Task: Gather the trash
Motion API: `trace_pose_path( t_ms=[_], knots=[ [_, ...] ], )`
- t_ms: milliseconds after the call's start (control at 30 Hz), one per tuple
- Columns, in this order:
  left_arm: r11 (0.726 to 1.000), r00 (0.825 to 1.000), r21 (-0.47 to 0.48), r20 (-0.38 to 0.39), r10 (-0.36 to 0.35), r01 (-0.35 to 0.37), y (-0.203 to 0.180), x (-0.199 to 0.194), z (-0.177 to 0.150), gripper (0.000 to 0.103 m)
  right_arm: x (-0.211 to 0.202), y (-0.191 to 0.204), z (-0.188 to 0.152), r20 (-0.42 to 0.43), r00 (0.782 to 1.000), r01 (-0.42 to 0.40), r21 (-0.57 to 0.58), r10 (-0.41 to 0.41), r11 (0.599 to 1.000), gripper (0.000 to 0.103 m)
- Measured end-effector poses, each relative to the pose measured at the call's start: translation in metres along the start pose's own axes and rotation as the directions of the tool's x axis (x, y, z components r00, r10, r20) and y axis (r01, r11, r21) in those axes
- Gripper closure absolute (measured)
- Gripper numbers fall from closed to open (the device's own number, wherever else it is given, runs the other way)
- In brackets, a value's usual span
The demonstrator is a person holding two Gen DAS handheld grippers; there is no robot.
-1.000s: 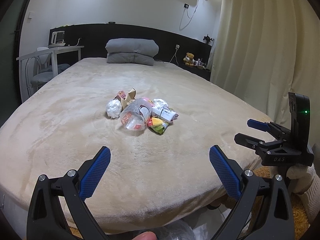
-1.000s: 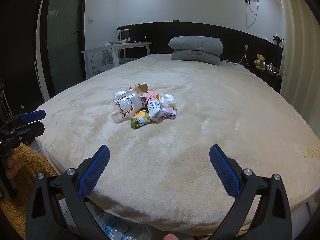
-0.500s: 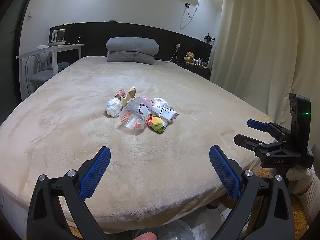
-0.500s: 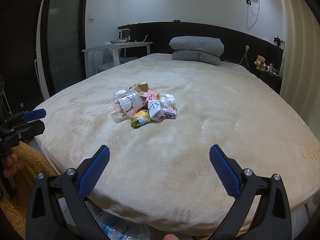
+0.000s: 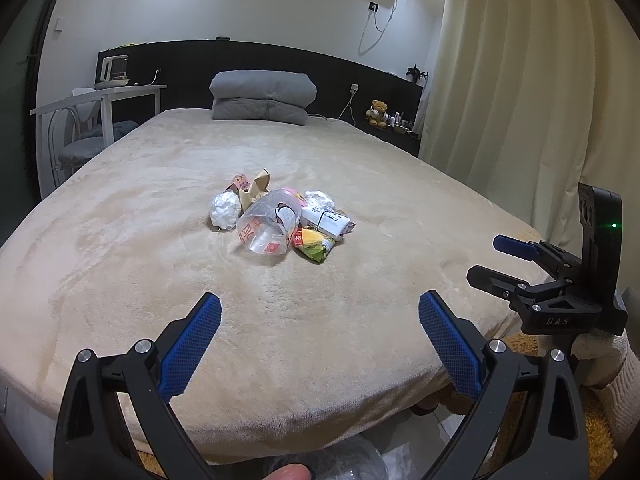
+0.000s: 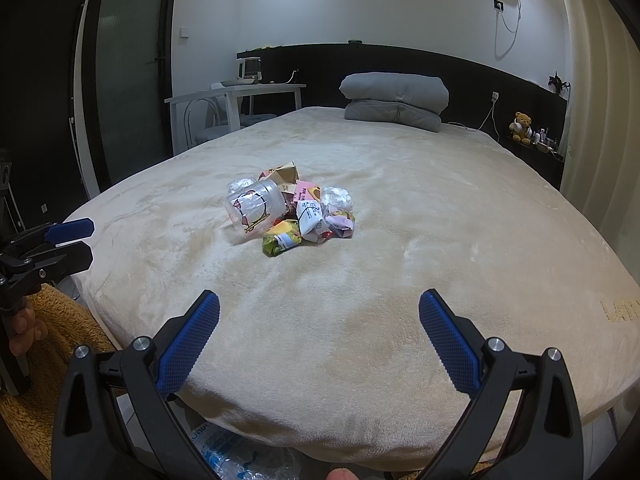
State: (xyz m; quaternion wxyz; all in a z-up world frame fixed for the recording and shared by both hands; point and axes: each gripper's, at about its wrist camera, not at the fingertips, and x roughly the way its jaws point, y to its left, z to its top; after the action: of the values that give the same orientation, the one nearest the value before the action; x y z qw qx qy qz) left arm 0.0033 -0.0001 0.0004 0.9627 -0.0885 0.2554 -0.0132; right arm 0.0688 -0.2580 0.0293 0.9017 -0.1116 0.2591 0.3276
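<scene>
Holding my left gripper [image 5: 319, 334] and right gripper [image 6: 319, 330] spread wide, grasping nothing, at the bed's [image 5: 120, 248] foot edge. Item: trash pile [image 5: 280, 216] mid-bed, well short of the grey pillow [image 5: 262, 96]. Risk: clear cup [image 6: 256, 210] may roll or crush (thin plastic), scattering wrappers [image 6: 310, 220]. Writing: red print, unreadable; "DAS" on right gripper's body.

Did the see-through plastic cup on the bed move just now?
No. The clear plastic cup lies on its side between the crumpled white wad and the yellow-green wrapper, same as before. Only the camera shifted slightly.
</scene>
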Motion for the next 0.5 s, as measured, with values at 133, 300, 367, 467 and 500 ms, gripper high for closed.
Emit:
trace_pose_path(
  t_ms=[133, 300, 367, 467, 500],
  knots=[
    [1.000, 1.000, 0.001, -0.002, 0.008, -0.008, 0.0008, 0.0000, -0.0003, 0.006, 0.0002, 0.0008, 0.0005, -0.001, 1.000, 0.000, 0.002, 0.000, 1.000, 0.004],
    [1.000, 1.000, 0.005, -0.010, -0.002, 0.002, -0.0006, 0.0018, -0.0005, 0.006, 0.0000, 0.0008, 0.0002, -0.001, 1.000, 0.000, 0.001, 0.000, 1.000, 0.004],
    [1.000, 1.000, 0.010, -0.009, 0.001, -0.001, -0.0016, 0.0018, -0.0007, 0.006, -0.0002, -0.0006, 0.0004, -0.001, 1.000, -0.001, 0.001, 0.001, 1.000, 0.004],
    [1.000, 1.000, 0.006, -0.010, -0.008, 0.008, -0.0010, 0.0020, -0.0006, 0.006, 0.0002, 0.0005, 0.0007, -0.002, 1.000, 0.000, 0.002, 0.000, 1.000, 0.004],
    [1.000, 1.000, 0.009, -0.011, -0.013, 0.013, -0.0013, 0.0019, -0.0005, 0.006, 0.0002, 0.0001, 0.0011, -0.003, 1.000, 0.001, 0.002, -0.001, 1.000, 0.004]
  ],
)
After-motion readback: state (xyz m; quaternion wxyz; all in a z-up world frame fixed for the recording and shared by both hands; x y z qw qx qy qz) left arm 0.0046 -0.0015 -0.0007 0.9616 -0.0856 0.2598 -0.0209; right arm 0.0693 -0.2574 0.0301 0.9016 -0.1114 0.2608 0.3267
